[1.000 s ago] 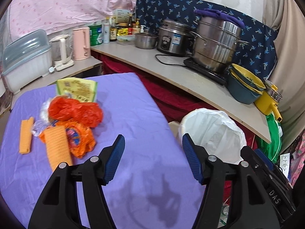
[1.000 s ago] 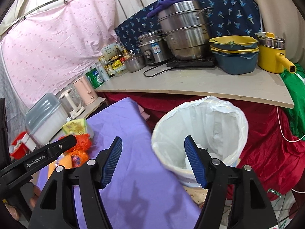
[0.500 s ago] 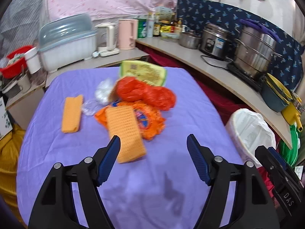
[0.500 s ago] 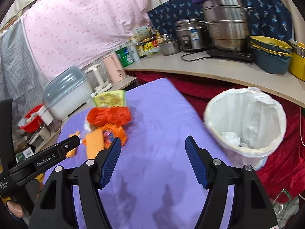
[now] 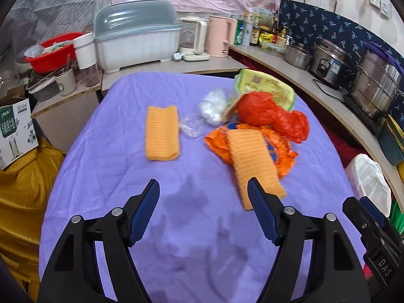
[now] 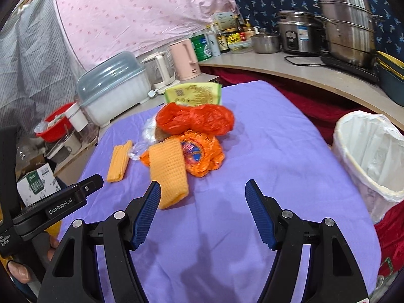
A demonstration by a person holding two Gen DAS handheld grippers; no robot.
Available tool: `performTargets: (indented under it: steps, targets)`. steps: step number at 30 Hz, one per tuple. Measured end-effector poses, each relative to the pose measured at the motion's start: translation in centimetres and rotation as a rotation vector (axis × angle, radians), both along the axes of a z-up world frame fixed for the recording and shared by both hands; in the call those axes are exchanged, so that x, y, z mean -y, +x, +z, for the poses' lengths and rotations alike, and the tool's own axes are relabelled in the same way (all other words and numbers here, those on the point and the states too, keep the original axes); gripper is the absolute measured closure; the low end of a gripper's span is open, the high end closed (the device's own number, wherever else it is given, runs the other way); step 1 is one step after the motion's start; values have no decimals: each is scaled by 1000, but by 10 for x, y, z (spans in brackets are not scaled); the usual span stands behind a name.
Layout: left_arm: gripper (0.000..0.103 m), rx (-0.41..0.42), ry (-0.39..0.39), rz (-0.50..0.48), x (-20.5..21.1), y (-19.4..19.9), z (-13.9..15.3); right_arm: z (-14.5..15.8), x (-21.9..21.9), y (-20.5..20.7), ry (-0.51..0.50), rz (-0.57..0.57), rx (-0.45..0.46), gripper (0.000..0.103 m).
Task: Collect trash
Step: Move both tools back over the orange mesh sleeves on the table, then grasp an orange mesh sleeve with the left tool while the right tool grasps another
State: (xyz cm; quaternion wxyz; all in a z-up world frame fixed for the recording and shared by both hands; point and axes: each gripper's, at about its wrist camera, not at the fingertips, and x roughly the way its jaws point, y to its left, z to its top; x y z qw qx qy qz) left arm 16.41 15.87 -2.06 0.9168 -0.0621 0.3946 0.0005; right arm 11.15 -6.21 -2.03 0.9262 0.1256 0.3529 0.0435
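A heap of trash lies on the purple table [image 5: 106, 171]: a red plastic bag [image 5: 272, 113] [image 6: 194, 118], an orange wrapper [image 5: 277, 149] [image 6: 199, 151], a yellow-green packet [image 5: 267, 85] [image 6: 194, 93] and clear plastic [image 5: 212, 106]. One orange cloth [image 5: 252, 166] [image 6: 169, 171] lies on the wrapper, another [image 5: 161, 133] [image 6: 118, 161] lies apart to the left. My left gripper [image 5: 203, 212] is open and empty, short of the heap. My right gripper [image 6: 203, 212] is open and empty, just before the near cloth. A white-lined bin [image 6: 371, 156] [image 5: 366, 179] stands right of the table.
A counter [image 6: 315, 75] at the back right holds steel pots [image 6: 351, 27], a rice cooker [image 6: 298, 32], bottles and a pink kettle [image 6: 184, 58]. A covered dish rack [image 5: 136, 35] and red basin [image 5: 53, 50] stand behind the table. A cardboard box [image 5: 15, 131] sits at left.
Both grippers have swung left, from facing the bin to facing the trash heap. Both stay open and empty.
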Motion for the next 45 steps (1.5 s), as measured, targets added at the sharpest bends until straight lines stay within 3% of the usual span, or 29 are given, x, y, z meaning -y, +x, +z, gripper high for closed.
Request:
performTargets:
  steps: [16, 25, 38, 41, 45]
  targets:
    - [26, -70, -26, 92, -66, 35, -35, -41, -57, 58, -4, 64, -83, 36]
    - [16, -116, -68, 92, -74, 74, -55, -64, -77, 89, -7, 79, -124, 34]
    - [14, -189, -65, 97, -76, 127, -89, -88, -85, 114, -3, 66, -163, 33]
    - [20, -179, -48, 87, -71, 128, -89, -87, -84, 115, 3, 69, -157, 37]
    - [50, -175, -37, 57, -64, 127, -86, -85, -80, 114, 22, 76, -152, 52]
